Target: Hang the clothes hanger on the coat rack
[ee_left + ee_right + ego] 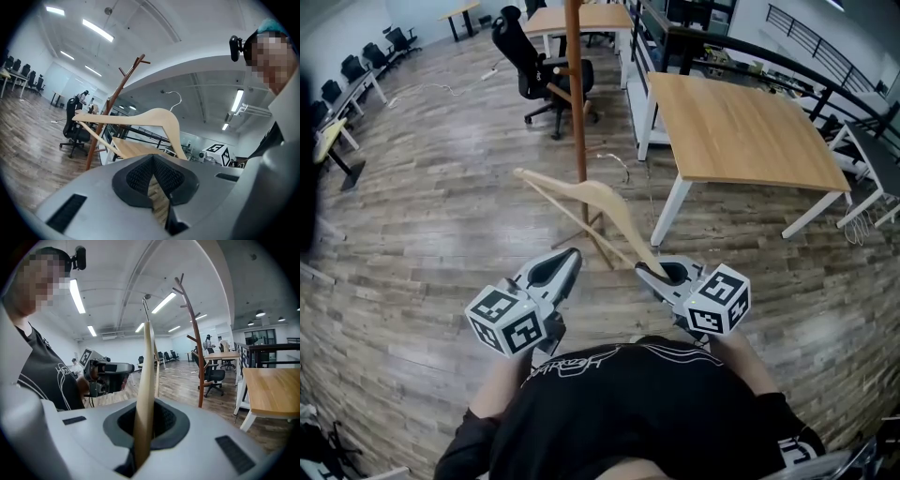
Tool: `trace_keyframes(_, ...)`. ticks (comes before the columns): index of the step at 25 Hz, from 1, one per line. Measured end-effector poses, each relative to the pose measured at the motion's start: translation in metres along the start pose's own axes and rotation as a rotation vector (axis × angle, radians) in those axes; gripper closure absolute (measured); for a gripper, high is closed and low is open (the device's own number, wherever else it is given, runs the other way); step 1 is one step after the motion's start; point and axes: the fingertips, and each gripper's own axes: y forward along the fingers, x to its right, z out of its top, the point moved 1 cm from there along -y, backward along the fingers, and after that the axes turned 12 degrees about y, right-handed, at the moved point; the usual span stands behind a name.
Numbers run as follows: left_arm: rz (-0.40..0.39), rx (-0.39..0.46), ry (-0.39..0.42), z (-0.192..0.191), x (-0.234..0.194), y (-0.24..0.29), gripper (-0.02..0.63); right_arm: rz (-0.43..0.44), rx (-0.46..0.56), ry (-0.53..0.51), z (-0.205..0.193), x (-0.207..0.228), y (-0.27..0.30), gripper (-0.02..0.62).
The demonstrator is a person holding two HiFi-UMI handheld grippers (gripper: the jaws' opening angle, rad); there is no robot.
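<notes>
Clothes hanger (605,195) held short of coat rack (577,112).
It was clamped endwise by the right gripper (649,270), long axis aimed at the rack; the left gripper (574,255) seemed closed, empty.

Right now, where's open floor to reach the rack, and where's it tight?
Open: bare floor left of the rack, out to the desks. Tight: the chair behind it, the table just right. Right tool holds the hanger.

Wood-plank floor (441,216), wooden table (741,122), black office chair (525,58).
</notes>
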Motion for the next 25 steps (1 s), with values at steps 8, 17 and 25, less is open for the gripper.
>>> trace_keyframes(8, 0.043, -0.008, -0.005, 0.006, -0.028, 0.037, 0.598, 0.037, 0.0, 0.004, 0.025, 0.046, 0.015, 0.555)
trace_keyframes(17, 0.113, -0.006, -0.022, 0.021, -0.069, 0.114, 0.598, 0.092, -0.022, -0.019, 0.073, 0.129, 0.033, 0.555)
trace_keyframes(25, 0.18, 0.016, -0.021, 0.03, -0.09, 0.171, 0.598, 0.148, -0.042, -0.049, 0.101, 0.191, 0.038, 0.555)
